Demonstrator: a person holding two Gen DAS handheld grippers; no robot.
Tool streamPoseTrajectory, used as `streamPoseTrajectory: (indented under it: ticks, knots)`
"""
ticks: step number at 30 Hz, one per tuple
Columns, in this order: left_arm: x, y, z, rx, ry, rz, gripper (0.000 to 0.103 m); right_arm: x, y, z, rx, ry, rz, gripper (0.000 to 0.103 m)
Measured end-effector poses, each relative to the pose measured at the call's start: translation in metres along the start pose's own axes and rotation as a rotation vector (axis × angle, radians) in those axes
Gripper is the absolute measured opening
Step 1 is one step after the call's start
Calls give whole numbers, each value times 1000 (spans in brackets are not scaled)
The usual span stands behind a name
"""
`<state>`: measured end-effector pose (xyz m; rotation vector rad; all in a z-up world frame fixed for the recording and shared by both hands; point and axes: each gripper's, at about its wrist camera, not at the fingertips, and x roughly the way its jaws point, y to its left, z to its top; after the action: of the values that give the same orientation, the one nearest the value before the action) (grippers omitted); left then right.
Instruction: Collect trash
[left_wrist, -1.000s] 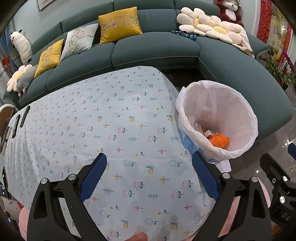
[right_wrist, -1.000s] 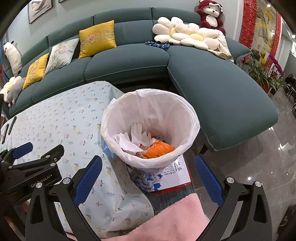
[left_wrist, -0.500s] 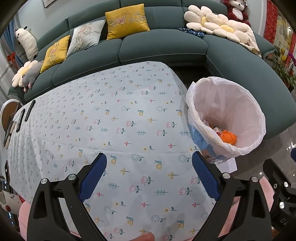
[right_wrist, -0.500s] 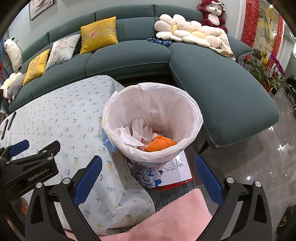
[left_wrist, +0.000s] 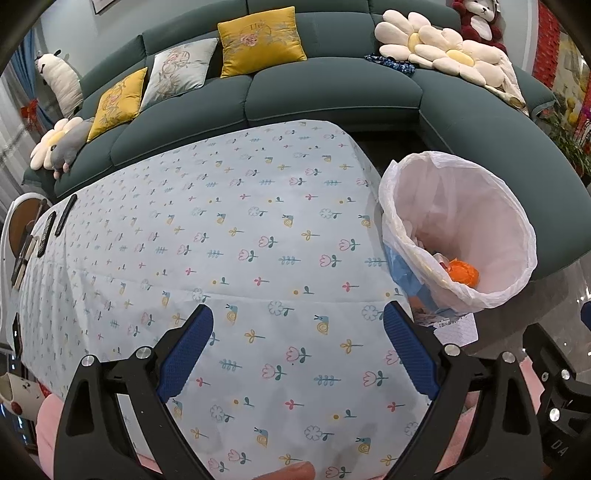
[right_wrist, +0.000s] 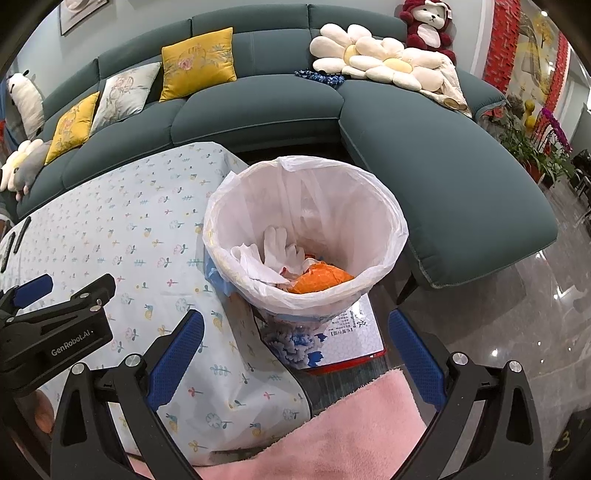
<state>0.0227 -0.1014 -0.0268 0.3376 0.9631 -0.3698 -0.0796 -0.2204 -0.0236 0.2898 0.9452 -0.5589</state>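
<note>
A trash bin lined with a white bag (right_wrist: 373, 210) stands on the floor at the table's right end; it also shows in the left wrist view (left_wrist: 480, 206). Inside lie white gloves (right_wrist: 280, 247), crumpled paper and an orange wrapper (right_wrist: 321, 277). My left gripper (left_wrist: 297, 349) is open and empty above the near part of the flower-print tablecloth (left_wrist: 221, 229). My right gripper (right_wrist: 295, 350) is open and empty, held in front of and above the bin. The left gripper's body (right_wrist: 55, 332) shows at the left of the right wrist view.
A teal sectional sofa (right_wrist: 258, 107) with yellow and white cushions wraps behind the table and bin. A printed box (right_wrist: 343, 336) lies under the bin. Dark remotes (left_wrist: 55, 221) lie at the table's far left. A pink rug (right_wrist: 332, 424) covers the near floor.
Both grippers have drawn back and risen slightly, the left view swinging a little left. Both stay open and empty. The bin and its contents have not moved.
</note>
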Motion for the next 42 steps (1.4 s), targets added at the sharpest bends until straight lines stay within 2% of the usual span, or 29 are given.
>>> streamPoseTrajectory:
  ticks: [42]
  knots:
    - [-1,-9,-1,17,3,-14,89,6,2,-9,-8,10,-3,96]
